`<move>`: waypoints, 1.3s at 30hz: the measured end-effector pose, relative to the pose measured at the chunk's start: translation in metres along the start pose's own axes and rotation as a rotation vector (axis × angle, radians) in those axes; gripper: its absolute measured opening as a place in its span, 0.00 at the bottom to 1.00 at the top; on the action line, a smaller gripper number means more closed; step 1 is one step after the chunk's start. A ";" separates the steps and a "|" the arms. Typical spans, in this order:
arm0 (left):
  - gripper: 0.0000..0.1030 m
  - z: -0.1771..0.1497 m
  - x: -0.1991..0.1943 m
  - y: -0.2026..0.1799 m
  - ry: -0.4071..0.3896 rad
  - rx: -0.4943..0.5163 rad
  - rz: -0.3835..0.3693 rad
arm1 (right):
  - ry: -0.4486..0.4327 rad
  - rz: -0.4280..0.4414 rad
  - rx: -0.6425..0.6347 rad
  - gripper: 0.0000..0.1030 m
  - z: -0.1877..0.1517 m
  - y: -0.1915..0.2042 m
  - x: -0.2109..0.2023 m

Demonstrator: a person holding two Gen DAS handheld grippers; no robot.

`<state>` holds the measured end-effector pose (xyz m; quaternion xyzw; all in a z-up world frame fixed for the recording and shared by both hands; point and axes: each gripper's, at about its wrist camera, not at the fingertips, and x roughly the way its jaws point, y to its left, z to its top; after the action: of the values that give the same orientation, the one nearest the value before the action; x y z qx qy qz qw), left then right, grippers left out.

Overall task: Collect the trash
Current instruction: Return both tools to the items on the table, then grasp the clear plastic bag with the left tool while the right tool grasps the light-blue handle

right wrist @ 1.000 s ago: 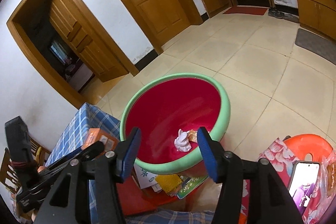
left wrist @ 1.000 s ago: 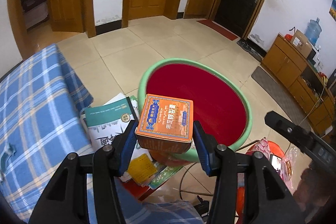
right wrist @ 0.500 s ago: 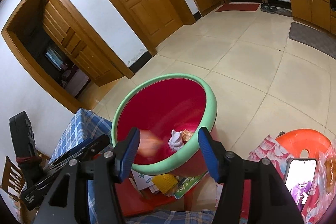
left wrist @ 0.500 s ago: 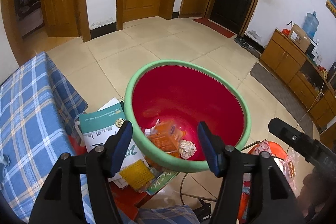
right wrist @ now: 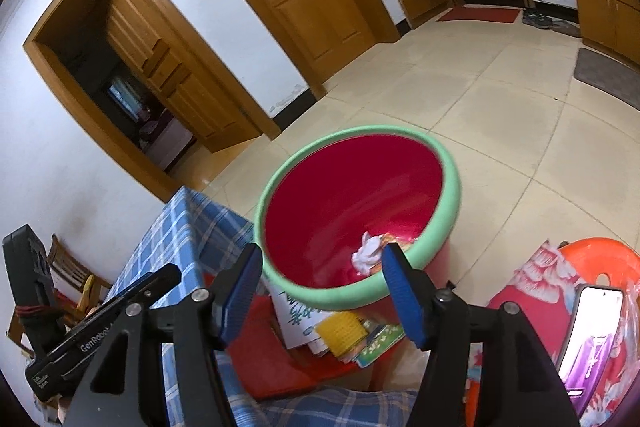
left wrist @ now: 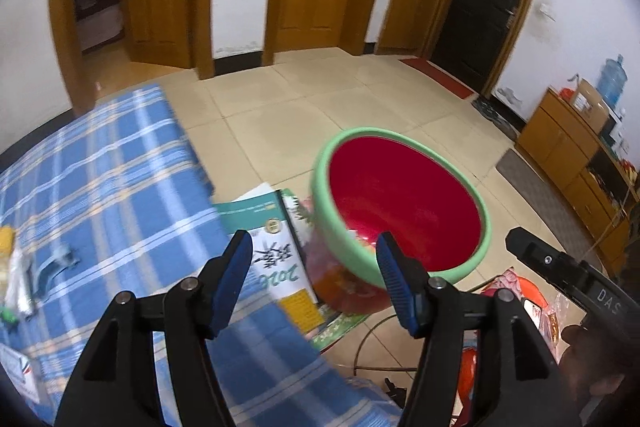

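The bin [right wrist: 452, 183] was red inside with a mint-green rim. The tablecloth [left wrist: 100, 179] was blue plaid with white and tan lines. The wad [right wrist: 366, 253] in the bin was white, the stool [right wrist: 600, 255] orange.

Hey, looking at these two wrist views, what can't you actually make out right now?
- Bin bottom, left wrist view: hidden behind its near rim, so no trash shows there.
- Trash beside the white wad, right wrist view: cut off by the rim.
- Small items on the blue checked cloth, left wrist view, far left edge: blurred and cropped.
- Book cover text: motion-blurred.
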<state>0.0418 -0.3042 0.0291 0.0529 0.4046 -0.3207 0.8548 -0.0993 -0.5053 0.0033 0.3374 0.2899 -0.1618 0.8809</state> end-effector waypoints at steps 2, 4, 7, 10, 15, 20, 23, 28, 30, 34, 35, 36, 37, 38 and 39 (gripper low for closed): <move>0.62 -0.003 -0.009 0.011 -0.008 -0.018 0.018 | 0.008 0.015 -0.013 0.64 -0.005 0.008 0.001; 0.62 -0.007 -0.018 0.023 -0.019 -0.035 0.040 | 0.015 0.028 -0.027 0.64 -0.009 0.016 0.002; 0.62 -0.013 -0.030 0.042 -0.029 -0.057 0.075 | 0.029 0.047 -0.047 0.65 -0.014 0.029 0.003; 0.62 -0.017 -0.040 0.064 -0.036 -0.086 0.113 | 0.042 0.063 -0.068 0.65 -0.019 0.042 0.006; 0.62 -0.028 -0.055 0.102 -0.045 -0.139 0.188 | 0.060 0.084 -0.102 0.67 -0.027 0.063 0.010; 0.62 -0.038 -0.067 0.138 -0.054 -0.193 0.249 | 0.083 0.105 -0.138 0.69 -0.036 0.085 0.017; 0.62 -0.043 -0.071 0.158 -0.059 -0.217 0.299 | 0.097 0.114 -0.163 0.69 -0.041 0.098 0.023; 0.62 -0.052 -0.073 0.190 -0.050 -0.263 0.354 | 0.121 0.124 -0.198 0.70 -0.050 0.117 0.033; 0.59 -0.055 -0.071 0.201 -0.040 -0.279 0.371 | 0.133 0.128 -0.211 0.70 -0.053 0.124 0.038; 0.51 -0.060 -0.065 0.218 -0.016 -0.305 0.388 | 0.152 0.133 -0.232 0.70 -0.059 0.135 0.046; 0.49 -0.061 -0.062 0.223 -0.010 -0.311 0.388 | 0.157 0.134 -0.239 0.70 -0.060 0.139 0.049; 0.48 -0.062 -0.060 0.226 -0.003 -0.317 0.390 | 0.161 0.135 -0.244 0.70 -0.061 0.141 0.050; 0.48 -0.062 -0.057 0.229 0.003 -0.323 0.391 | 0.165 0.136 -0.251 0.70 -0.062 0.144 0.052; 0.48 -0.062 -0.054 0.233 0.008 -0.329 0.393 | 0.169 0.137 -0.256 0.70 -0.063 0.146 0.053; 0.48 -0.063 -0.052 0.236 0.014 -0.336 0.393 | 0.173 0.137 -0.262 0.70 -0.064 0.149 0.055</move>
<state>0.1161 -0.0698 -0.0152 -0.0102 0.4400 -0.0763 0.8947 -0.0103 -0.3593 0.0052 0.2514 0.3596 -0.0327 0.8980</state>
